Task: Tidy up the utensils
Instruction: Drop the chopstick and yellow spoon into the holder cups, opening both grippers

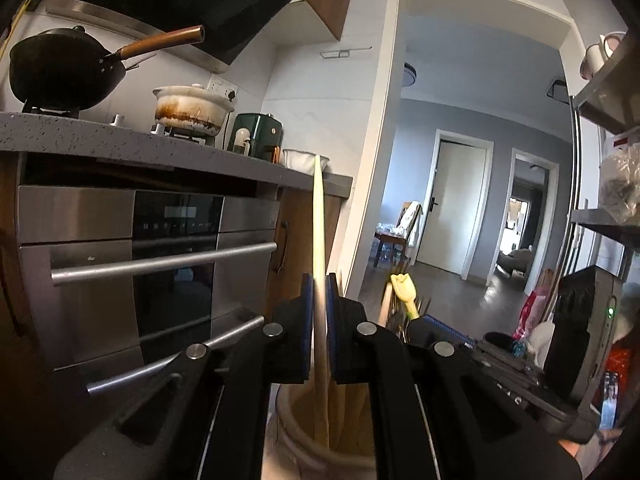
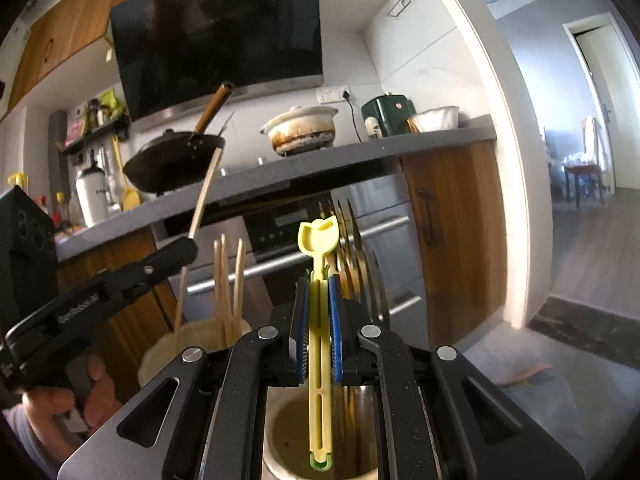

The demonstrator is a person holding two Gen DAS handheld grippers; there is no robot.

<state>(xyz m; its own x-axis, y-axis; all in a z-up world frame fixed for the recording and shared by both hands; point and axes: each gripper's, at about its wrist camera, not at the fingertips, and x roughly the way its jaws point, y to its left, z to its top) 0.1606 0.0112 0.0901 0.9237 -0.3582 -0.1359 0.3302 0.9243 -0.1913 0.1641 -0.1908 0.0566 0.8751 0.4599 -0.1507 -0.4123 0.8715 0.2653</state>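
Two grippers are up, each clenched on one utensil. The left gripper (image 1: pixel 319 308) has its blue pads pressed on a single pale chopstick (image 1: pixel 319 216), which stands upright, its lower end down inside the beige holder (image 1: pixel 304 440) just below the jaws. From the right wrist view that same left gripper (image 2: pixel 188 245) reaches in from the left with a hand (image 2: pixel 60 396) on its grip, and the chopstick (image 2: pixel 206 192) runs up through the jaws and down toward the holder (image 2: pixel 168 350). Three more chopsticks (image 2: pixel 226 280) stand in that holder, tips up, so that makes four sticks counted in all.

The right gripper (image 2: pixel 319 320) grasps one yellow utensil (image 2: pixel 319 264) by its slotted handle, head up, tail end with a green tip hanging into a second holder (image 2: pixel 288 436) directly beneath. Just behind it stands a row of metal utensils (image 2: pixel 360 260), packed too close to count.

On the counter (image 2: pixel 320 156) behind: one black wok (image 2: pixel 168 164) with a wooden handle, one stained white pot (image 2: pixel 302 128), one green appliance (image 2: pixel 386 114), one white bowl (image 2: pixel 436 118). One steel oven (image 1: pixel 140 264) sits below the counter.
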